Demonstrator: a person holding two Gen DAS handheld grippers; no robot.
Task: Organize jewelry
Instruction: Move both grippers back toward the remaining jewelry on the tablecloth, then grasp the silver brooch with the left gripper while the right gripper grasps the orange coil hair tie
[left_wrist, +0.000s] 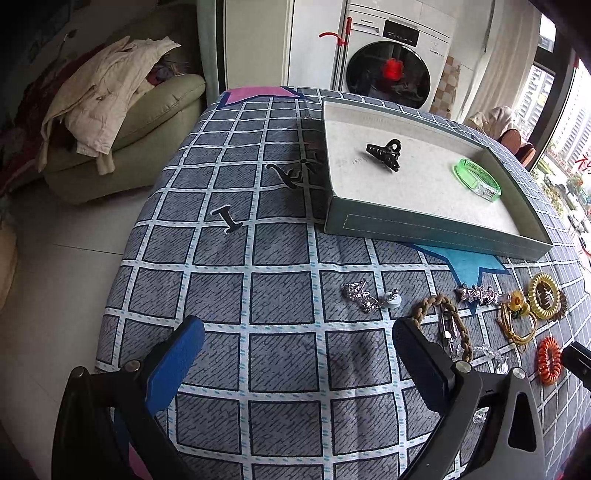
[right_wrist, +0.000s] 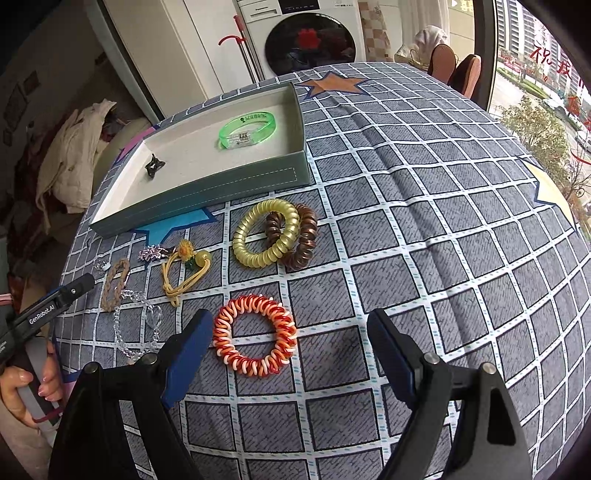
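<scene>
Midway through sorting: black claw clip (left_wrist: 384, 152) and green bangle (right_wrist: 248, 129) already in tray (right_wrist: 207, 186). Both grippers empty, jaws spread: right gripper (right_wrist: 291, 341) hovering over orange-and-white spiral hair tie (right_wrist: 255, 334), left gripper (left_wrist: 299, 345) near braided bracelet (left_wrist: 448, 319). Next, probably: lower, pinch tie, carry to tray.

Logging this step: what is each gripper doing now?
Left gripper: open, holding nothing.
Right gripper: open, holding nothing.
</scene>
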